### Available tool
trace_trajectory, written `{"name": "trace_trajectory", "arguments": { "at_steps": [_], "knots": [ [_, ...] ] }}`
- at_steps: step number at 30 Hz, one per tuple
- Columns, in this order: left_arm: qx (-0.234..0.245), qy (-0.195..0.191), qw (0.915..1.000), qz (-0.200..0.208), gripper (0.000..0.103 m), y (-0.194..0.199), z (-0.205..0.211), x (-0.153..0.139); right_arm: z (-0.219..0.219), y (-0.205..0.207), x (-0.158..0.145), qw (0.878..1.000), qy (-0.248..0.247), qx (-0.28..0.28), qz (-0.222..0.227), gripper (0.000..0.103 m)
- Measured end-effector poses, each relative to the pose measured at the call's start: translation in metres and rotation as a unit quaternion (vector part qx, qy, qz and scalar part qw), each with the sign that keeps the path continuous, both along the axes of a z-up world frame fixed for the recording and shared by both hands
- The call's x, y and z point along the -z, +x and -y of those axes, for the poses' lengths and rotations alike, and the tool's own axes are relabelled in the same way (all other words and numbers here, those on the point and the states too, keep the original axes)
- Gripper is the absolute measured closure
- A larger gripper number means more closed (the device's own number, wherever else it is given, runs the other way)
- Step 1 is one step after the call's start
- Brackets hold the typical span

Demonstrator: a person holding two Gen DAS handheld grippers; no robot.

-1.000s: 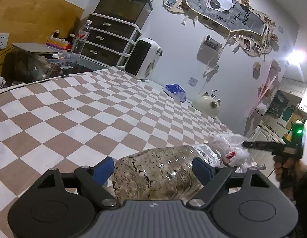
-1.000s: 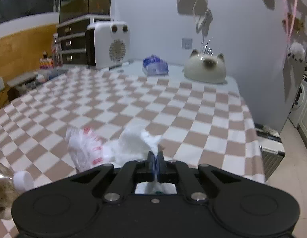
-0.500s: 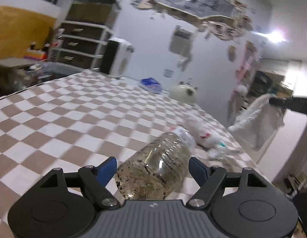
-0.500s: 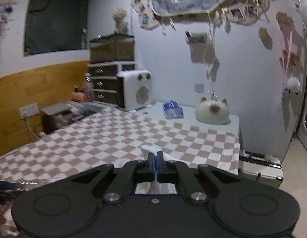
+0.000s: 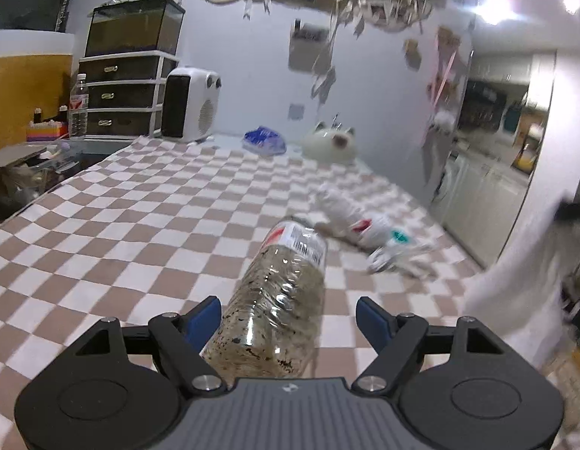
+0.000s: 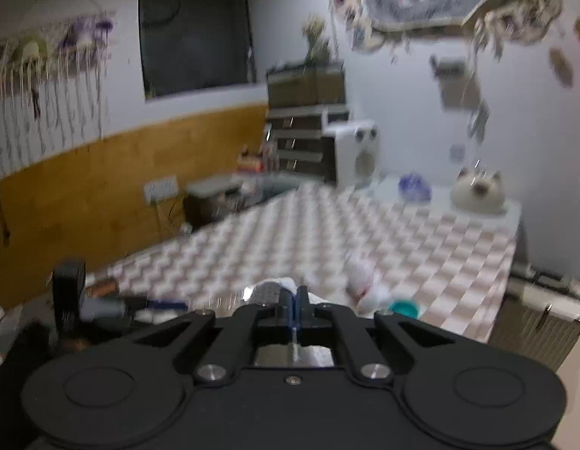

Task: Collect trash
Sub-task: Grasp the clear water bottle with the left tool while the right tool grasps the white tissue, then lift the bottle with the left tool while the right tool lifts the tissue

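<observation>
A clear plastic bottle (image 5: 282,300) with dark specks inside lies on the checked tablecloth (image 5: 147,225), its labelled end pointing away. My left gripper (image 5: 288,315) is open around its base. The left pad (image 5: 203,317) is against the bottle, and cloth shows between the bottle and the right pad. Crumpled white wrappers (image 5: 349,221) with red print and a teal piece (image 5: 400,238) lie further right. My right gripper (image 6: 294,296) is shut on a white sheet (image 5: 514,300), which hangs off the table's right side. In the blurred right wrist view the wrappers (image 6: 359,275) are ahead.
At the table's far end stand a white cat-shaped object (image 5: 329,146), a blue pack (image 5: 264,140) and a white heater (image 5: 190,103). Dark drawers (image 5: 121,97) and a water bottle (image 5: 78,108) are at the back left. A metal case (image 6: 544,318) sits on the floor beside the table.
The right gripper lifted the white sheet off the table, up and out past the right edge. The left gripper swung round the bottle, which now points away instead of to the right.
</observation>
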State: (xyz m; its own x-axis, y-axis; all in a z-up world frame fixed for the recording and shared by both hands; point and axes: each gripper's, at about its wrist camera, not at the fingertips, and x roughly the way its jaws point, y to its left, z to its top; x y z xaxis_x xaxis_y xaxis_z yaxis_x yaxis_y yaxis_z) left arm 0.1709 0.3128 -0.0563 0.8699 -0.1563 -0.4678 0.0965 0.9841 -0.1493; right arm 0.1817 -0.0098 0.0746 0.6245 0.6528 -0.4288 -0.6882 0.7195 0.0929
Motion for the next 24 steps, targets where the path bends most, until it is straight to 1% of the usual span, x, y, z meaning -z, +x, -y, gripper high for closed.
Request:
{"name": "trace_trajectory", "arguments": {
  "at_steps": [3,5,6,7,8,9,11,15,19,20,22,23,24],
  "knots": [
    [-0.005,0.018,0.9996,-0.021,0.024,0.005,0.001,0.006,-0.019,0.020,0.042,0.998,-0.041,0.003,-0.045,0.101],
    [-0.009,0.028,0.9992,-0.029,0.024,0.006,0.001,0.008,-0.030,0.035,0.071,0.996,-0.071,0.024,-0.054,0.101],
    [-0.011,0.030,0.9989,-0.033,0.024,0.006,0.001,0.010,-0.035,0.039,0.083,0.995,-0.086,0.036,-0.040,0.101],
    [-0.011,0.031,0.9988,-0.038,0.024,0.007,0.001,0.011,-0.041,0.039,0.094,0.993,-0.105,0.049,-0.013,0.101],
    [-0.010,0.033,0.9986,-0.040,0.024,0.007,0.001,0.011,-0.045,0.038,0.104,0.991,-0.120,0.056,0.005,0.101],
    [-0.010,0.037,0.9984,-0.043,0.024,0.007,0.002,0.012,-0.046,0.038,0.111,0.991,-0.119,0.054,-0.001,0.101],
    [-0.010,0.043,0.9979,-0.047,0.024,0.008,0.004,0.013,-0.045,0.035,0.122,0.994,-0.100,0.033,-0.031,0.101],
    [-0.009,0.051,0.9976,-0.047,0.024,0.011,0.008,0.012,-0.037,0.017,0.130,0.995,-0.074,-0.016,-0.069,0.101],
    [-0.008,0.057,0.9972,-0.048,0.024,0.014,0.013,0.012,-0.030,0.002,0.134,0.991,-0.074,-0.056,-0.093,0.100],
    [-0.008,0.059,0.9971,-0.048,0.024,0.015,0.014,0.012,-0.028,-0.002,0.135,0.990,-0.081,-0.069,-0.093,0.098],
    [-0.009,0.063,0.9967,-0.050,0.024,0.015,0.015,0.012,-0.027,-0.011,0.135,0.989,-0.091,-0.089,-0.078,0.083],
    [-0.009,0.065,0.9965,-0.052,0.024,0.015,0.016,0.013,-0.026,-0.016,0.134,0.988,-0.095,-0.101,-0.067,0.061],
    [-0.009,0.067,0.9963,-0.054,0.024,0.016,0.016,0.013,-0.027,-0.020,0.134,0.987,-0.100,-0.112,-0.056,0.043]
  ]
}}
